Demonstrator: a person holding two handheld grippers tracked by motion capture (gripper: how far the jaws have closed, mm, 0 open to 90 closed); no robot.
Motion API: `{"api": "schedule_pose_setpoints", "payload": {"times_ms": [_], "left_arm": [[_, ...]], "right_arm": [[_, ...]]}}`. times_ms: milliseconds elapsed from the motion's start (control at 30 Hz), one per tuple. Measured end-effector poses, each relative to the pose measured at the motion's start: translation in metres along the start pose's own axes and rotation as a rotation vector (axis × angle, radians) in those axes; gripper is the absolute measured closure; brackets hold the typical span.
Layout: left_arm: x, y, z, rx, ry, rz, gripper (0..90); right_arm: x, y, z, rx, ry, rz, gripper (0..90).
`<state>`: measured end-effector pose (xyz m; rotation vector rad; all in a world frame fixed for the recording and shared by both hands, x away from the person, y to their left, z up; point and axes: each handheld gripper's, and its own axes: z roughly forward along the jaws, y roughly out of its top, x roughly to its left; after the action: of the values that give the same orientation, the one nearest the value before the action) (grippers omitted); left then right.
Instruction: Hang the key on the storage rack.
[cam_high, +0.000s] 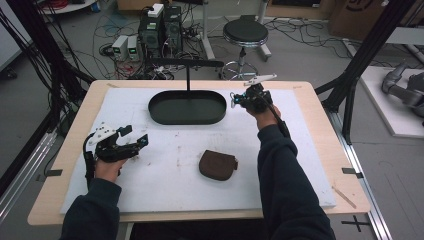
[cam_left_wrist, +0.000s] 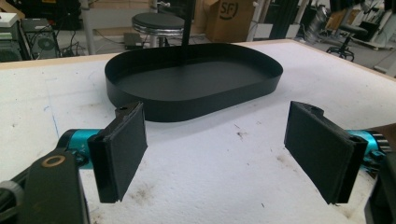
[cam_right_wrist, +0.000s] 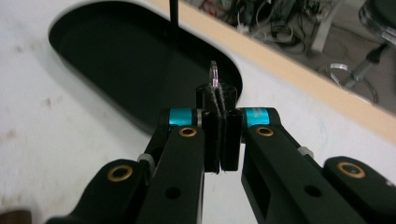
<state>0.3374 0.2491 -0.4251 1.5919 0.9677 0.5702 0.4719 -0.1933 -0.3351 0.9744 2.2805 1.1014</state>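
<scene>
My right gripper (cam_high: 235, 99) is held above the table just right of the black oval tray (cam_high: 187, 121). In the right gripper view its jaws (cam_right_wrist: 218, 93) are shut on a small thin clear piece (cam_right_wrist: 214, 74) with a pinkish glint, which sticks out past the pads over the tray's end (cam_right_wrist: 116, 51). A thin black post with a crossbar (cam_high: 187, 64) rises from the tray. My left gripper (cam_high: 132, 137) rests low at the table's left, open, with nothing between its pads (cam_left_wrist: 217, 135), and faces the tray (cam_left_wrist: 187, 109). A brown pouch (cam_high: 217, 165) lies on the white mat.
The white mat (cam_high: 150, 190) covers most of the wooden table (cam_high: 60, 165). Behind the table are a black stool (cam_high: 245, 32), computer boxes and loose cables on the floor. Black frame posts stand at both sides.
</scene>
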Motion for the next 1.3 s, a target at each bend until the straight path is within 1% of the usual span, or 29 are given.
{"api": "schedule_pose_setpoints", "payload": {"times_ms": [67,100,167,200,267,300,367,500,600,667,700,733,800,867,933,1000,1067,1133,1167,1200,1300], "left_arm": [[0.0,0.0,0.0,0.001,0.0,0.002,21.0],[0.0,0.0,-0.001,0.002,0.001,0.002,21.1],[0.0,0.0,-0.001,0.004,0.001,0.002,21.1],[0.001,0.0,-0.001,0.004,0.003,0.003,21.1],[0.001,-0.001,-0.002,0.001,0.005,0.0,21.1],[0.002,-0.001,-0.003,0.002,0.007,-0.001,21.1],[0.002,-0.001,-0.003,0.0,0.006,-0.002,21.1],[0.003,-0.001,-0.004,0.001,0.005,-0.003,21.2],[0.003,-0.001,-0.005,-0.002,0.007,-0.008,21.2],[0.004,-0.002,-0.006,0.0,0.008,-0.005,21.2],[0.004,-0.002,-0.006,-0.005,0.011,-0.01,21.2],[0.005,-0.002,-0.006,-0.005,0.011,-0.008,21.2],[0.005,-0.002,-0.007,-0.005,0.013,-0.012,21.2],[0.006,-0.002,-0.007,-0.007,0.01,-0.013,21.2],[0.006,-0.002,-0.007,-0.006,0.012,-0.013,21.2],[0.005,-0.002,-0.007,-0.003,0.011,-0.007,21.2],[0.005,-0.002,-0.007,-0.001,0.012,-0.007,21.3],[0.005,-0.002,-0.006,-0.003,0.011,-0.01,21.3],[0.005,-0.002,-0.006,-0.003,0.01,-0.01,21.3],[0.005,-0.002,-0.006,-0.004,0.009,-0.011,21.3],[0.005,-0.002,-0.007,-0.002,0.009,-0.013,21.3]], "right_arm": [[0.0,0.011,0.002,-0.016,0.002,-0.006,90.0],[-0.001,0.016,0.003,-0.032,0.013,-0.008,90.0],[-0.002,0.027,0.007,-0.044,0.017,-0.006,90.0],[-0.003,0.032,0.008,-0.061,0.024,-0.011,90.0],[-0.005,0.041,0.013,-0.08,0.044,-0.011,90.0],[-0.005,0.045,0.015,-0.086,0.053,-0.02,90.0],[-0.005,0.053,0.02,-0.112,0.073,-0.021,90.0],[-0.006,0.065,0.031,-0.119,0.07,-0.012,90.0],[-0.007,0.071,0.038,-0.109,0.054,0.01,90.0],[-0.009,0.071,0.042,-0.103,0.042,0.015,90.0],[-0.01,0.071,0.043,-0.093,0.034,0.018,90.0],[-0.011,0.07,0.045,-0.088,0.034,0.021,90.0],[-0.013,0.068,0.047,-0.085,0.035,0.043,90.0],[-0.014,0.068,0.048,-0.084,0.034,0.049,90.0],[-0.016,0.067,0.051,-0.096,0.02,0.066,90.0],[-0.015,0.066,0.055,-0.094,-0.003,0.076,90.0],[-0.013,0.066,0.059,-0.097,-0.027,0.076,90.0],[-0.01,0.067,0.061,-0.091,-0.051,0.072,89.5],[-0.009,0.067,0.062,-0.092,-0.067,0.062,88.9],[-0.008,0.067,0.062,-0.089,-0.077,0.06,87.5],[-0.009,0.065,0.061,-0.056,-0.111,0.078,70.1]]}}
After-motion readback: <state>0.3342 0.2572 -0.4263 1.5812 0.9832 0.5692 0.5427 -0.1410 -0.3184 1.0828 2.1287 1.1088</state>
